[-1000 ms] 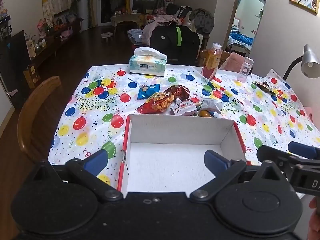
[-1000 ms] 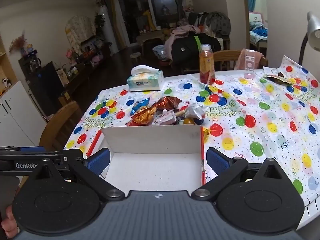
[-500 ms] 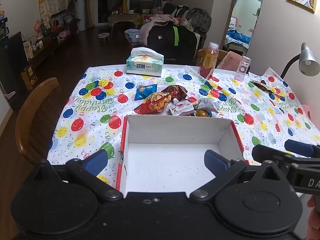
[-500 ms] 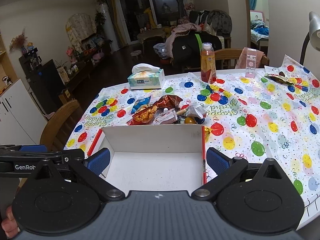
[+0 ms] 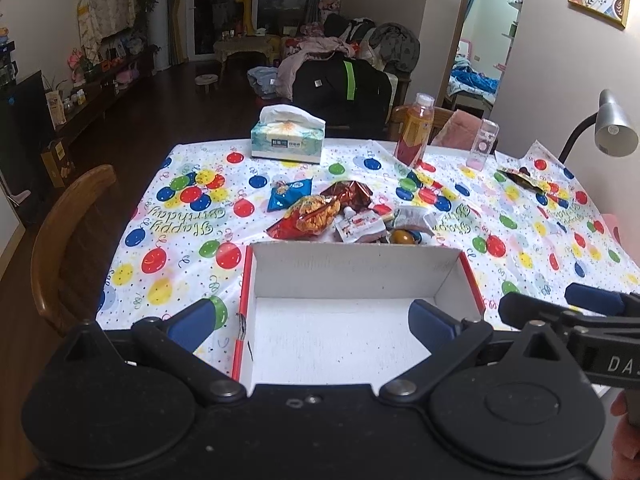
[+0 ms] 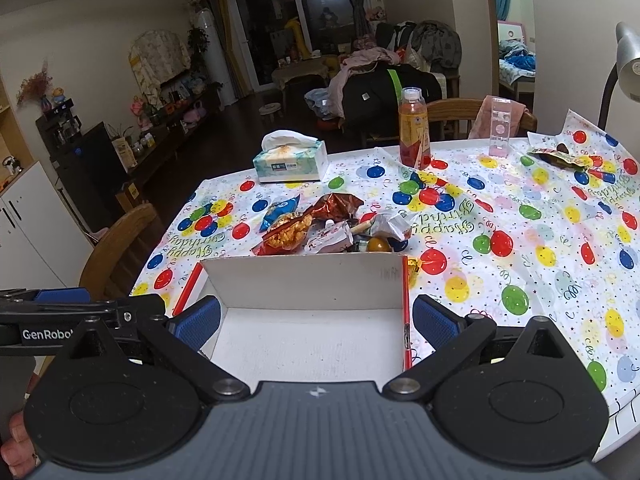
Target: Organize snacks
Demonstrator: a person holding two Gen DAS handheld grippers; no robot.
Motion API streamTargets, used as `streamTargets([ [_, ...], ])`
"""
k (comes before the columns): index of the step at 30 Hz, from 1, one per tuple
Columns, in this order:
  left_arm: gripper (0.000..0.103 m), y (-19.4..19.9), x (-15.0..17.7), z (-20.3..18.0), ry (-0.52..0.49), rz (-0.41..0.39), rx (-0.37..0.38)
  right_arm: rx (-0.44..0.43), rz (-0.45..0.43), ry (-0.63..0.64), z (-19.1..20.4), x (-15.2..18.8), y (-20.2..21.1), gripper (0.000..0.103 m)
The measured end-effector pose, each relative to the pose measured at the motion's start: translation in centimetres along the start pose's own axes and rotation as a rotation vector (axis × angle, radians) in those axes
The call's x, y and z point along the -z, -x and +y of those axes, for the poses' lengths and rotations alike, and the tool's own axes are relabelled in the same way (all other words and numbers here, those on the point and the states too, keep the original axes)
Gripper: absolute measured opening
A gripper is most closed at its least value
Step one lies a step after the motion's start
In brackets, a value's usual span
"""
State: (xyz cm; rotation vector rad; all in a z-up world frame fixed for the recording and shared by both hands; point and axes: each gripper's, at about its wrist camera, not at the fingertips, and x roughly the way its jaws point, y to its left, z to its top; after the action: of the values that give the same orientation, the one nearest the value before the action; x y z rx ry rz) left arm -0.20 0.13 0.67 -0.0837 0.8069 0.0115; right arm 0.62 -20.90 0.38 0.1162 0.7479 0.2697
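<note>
both my grippers hang low at the near edge of the surface. left gripper point(image 5: 311, 318): jaws apart, holding nothing. right gripper point(image 6: 316, 322): jaws apart, likewise holding nothing. they sit side by side, the right one showing at the edge of the left view.

just ahead of both: the white box point(image 5: 352, 276), red outside, open top, nothing in it. it lies flat on the balloon-print cloth point(image 5: 180, 216).

beyond the box's far wall, touching or nearly so: the snack pile. orange crisp bag point(image 5: 310, 216), white spouted pouch point(image 5: 360, 226), red-brown foil bag point(image 5: 346, 192), blue packet point(image 5: 288, 192), silvery wrapper point(image 5: 414, 216), and a small round orange piece point(image 5: 401, 236) half hidden by the box wall. one more opened packet point(image 6: 560, 156) lies well apart at the far right.

further back: tissue box point(image 5: 288, 140), drink bottle point(image 5: 414, 130), clear container point(image 5: 482, 144).

judgement: nothing packed yet; step in hand is the first pick. plan: reach over the far wall without nudging the box, take a top-lying bag by a flat edge, not the crisp-filled middle. foil is slippery; close squarely. one gripper could steady the box.
</note>
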Motion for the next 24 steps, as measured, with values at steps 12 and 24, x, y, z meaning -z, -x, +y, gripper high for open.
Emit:
streamTargets([
  [12,0.103,0.06,-0.32,0.00,0.000,-0.019,0.010,-0.002,-0.010,0.007,0.20,-0.21,0.12,0.103],
  [24,0.103,0.02,-0.34,-0.06,0.000,-0.020,0.011,-0.002,-0.015,0.009,0.69,-0.43,0.19,0.103],
])
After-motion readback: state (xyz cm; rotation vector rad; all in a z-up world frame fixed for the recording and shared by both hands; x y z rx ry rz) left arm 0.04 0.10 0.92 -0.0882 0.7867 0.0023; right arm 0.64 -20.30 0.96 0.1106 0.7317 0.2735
